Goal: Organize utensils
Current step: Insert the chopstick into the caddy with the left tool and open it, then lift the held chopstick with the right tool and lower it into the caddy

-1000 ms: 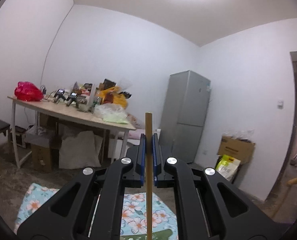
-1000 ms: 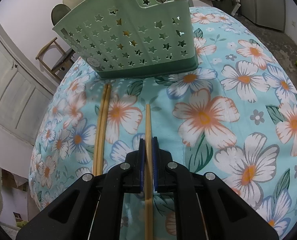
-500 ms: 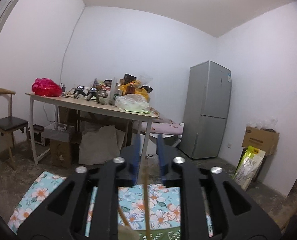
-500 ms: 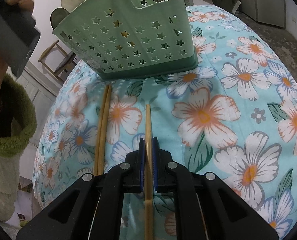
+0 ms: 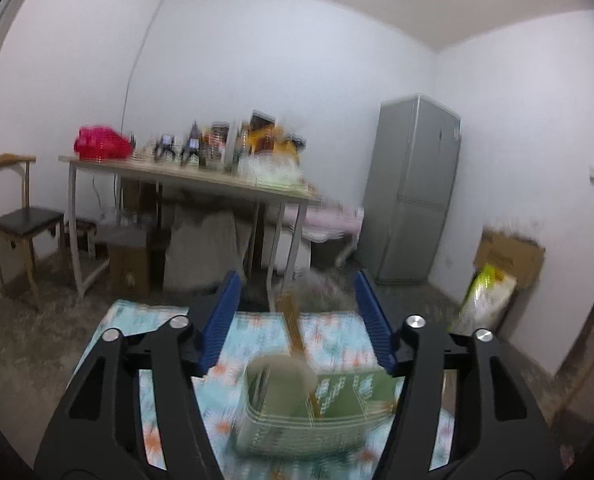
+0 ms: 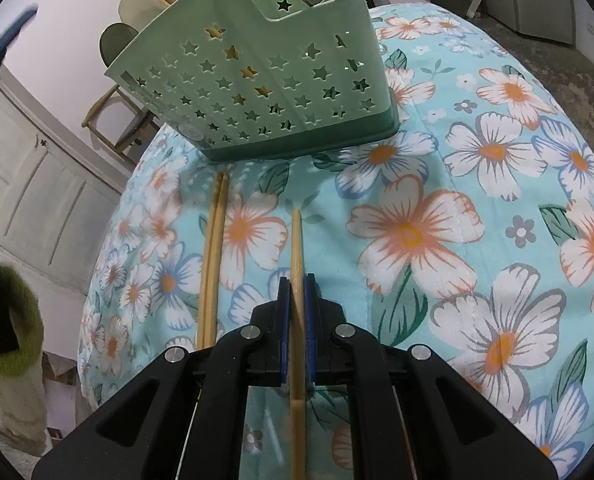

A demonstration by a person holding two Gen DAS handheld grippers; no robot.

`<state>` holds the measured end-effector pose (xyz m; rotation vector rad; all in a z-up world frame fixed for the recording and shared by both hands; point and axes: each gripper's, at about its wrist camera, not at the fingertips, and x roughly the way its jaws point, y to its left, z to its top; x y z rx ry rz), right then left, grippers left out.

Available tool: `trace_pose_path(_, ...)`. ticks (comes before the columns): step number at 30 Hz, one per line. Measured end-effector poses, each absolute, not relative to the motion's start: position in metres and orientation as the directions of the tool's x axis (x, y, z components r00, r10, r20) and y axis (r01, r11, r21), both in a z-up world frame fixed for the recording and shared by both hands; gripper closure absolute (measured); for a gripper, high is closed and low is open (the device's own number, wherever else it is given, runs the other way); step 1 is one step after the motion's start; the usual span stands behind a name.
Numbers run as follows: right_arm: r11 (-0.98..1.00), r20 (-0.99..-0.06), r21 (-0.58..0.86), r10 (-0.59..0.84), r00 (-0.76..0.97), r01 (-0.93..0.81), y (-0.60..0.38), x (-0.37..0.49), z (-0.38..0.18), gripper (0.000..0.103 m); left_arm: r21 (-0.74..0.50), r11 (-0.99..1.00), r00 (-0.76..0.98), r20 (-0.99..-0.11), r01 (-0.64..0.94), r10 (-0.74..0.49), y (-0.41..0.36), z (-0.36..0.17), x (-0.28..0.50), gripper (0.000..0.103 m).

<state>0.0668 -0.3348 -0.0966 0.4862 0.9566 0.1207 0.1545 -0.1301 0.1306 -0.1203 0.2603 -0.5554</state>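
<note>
Left gripper (image 5: 297, 312) jaws opening over the green caddy (image 6: 257, 80), chopstick (image 5: 293, 332) loose between them: clear straight up. Right gripper (image 6: 296, 300) jaws clamped narrow on a chopstick (image 6: 296, 240) on the surface; lift it level, then tip it in.

The left gripper (image 5: 297, 320), clamped on an upright chopstick (image 5: 295, 334) a second ago, is now seen with its jaws opening, and the chopstick is no longer pressed by the blue pads (image 5: 221, 320). It is seen blurred between them, leaning down into the green utensil basket (image 5: 317, 412). The basket, out of the left wrist view before, is now shown below the gripper, whose aim is lowered toward it.
</note>
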Motion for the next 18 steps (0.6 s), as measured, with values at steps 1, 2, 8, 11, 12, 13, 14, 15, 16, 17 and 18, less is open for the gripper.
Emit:
trace_pose_path(1, 0.885, -0.755, 0.452, 0.313, 0.576, 0.111, -0.335, 0.067, -0.097, 0.095, -0.175, 0.845, 0.805, -0.257, 0.505, -0.535, -0.125, 0.123, 0.152, 0.044)
trace_pose_path(2, 0.884, -0.756, 0.455, 0.317, 0.573, 0.111, -0.336, 0.068, -0.097, 0.095, -0.167, 0.851, 0.799, -0.292, 0.498, -0.525, -0.118, 0.115, 0.15, 0.043)
trace_pose_path(8, 0.887, -0.765, 0.451, 0.326, 0.555, 0.1, -0.334, 0.075, -0.096, 0.095, -0.132, 0.884, 0.737, -0.506, 0.449, -0.449, -0.089, 0.06, 0.138, 0.043)
trace_pose_path(11, 0.896, -0.775, 0.433, 0.318, 0.546, 0.092, -0.33, 0.081, -0.097, 0.095, -0.123, 0.895, 0.677, -0.611, 0.43, -0.409, -0.082, 0.028, 0.135, 0.043)
trace_pose_path(12, 0.902, -0.778, 0.423, 0.311, 0.546, 0.09, -0.329, 0.083, -0.096, 0.095, -0.116, 0.899, 0.655, -0.647, 0.422, -0.391, -0.079, 0.016, 0.136, 0.043)
trace_pose_path(13, 0.904, -0.78, 0.417, 0.306, 0.546, 0.089, -0.328, 0.085, -0.097, 0.095, -0.107, 0.904, 0.639, -0.672, 0.415, -0.373, -0.077, 0.006, 0.134, 0.043)
trace_pose_path(14, 0.907, -0.782, 0.411, 0.301, 0.545, 0.088, -0.327, 0.087, -0.097, 0.095, -0.098, 0.907, 0.625, -0.693, 0.41, -0.358, -0.076, -0.002, 0.132, 0.043)
trace_pose_path(15, 0.912, -0.786, 0.401, 0.294, 0.545, 0.087, -0.325, 0.089, -0.096, 0.095, -0.093, 0.909, 0.617, -0.705, 0.407, -0.349, -0.074, -0.009, 0.13, 0.043)
trace_pose_path(16, 0.915, -0.787, 0.394, 0.288, 0.545, 0.087, -0.325, 0.09, -0.095, 0.096, -0.091, 0.91, 0.607, -0.717, 0.405, -0.342, -0.072, -0.014, 0.128, 0.043)
trace_pose_path(17, 0.919, -0.788, 0.385, 0.281, 0.548, 0.082, -0.323, 0.091, -0.093, 0.096, -0.093, 0.91, 0.598, -0.726, 0.404, -0.34, -0.072, -0.019, 0.126, 0.043)
trace_pose_path(18, 0.924, -0.786, 0.375, 0.274, 0.555, 0.076, -0.321, 0.09, -0.089, 0.096, -0.099, 0.911, 0.588, -0.735, 0.399, -0.338, -0.071, -0.022, 0.125, 0.043)
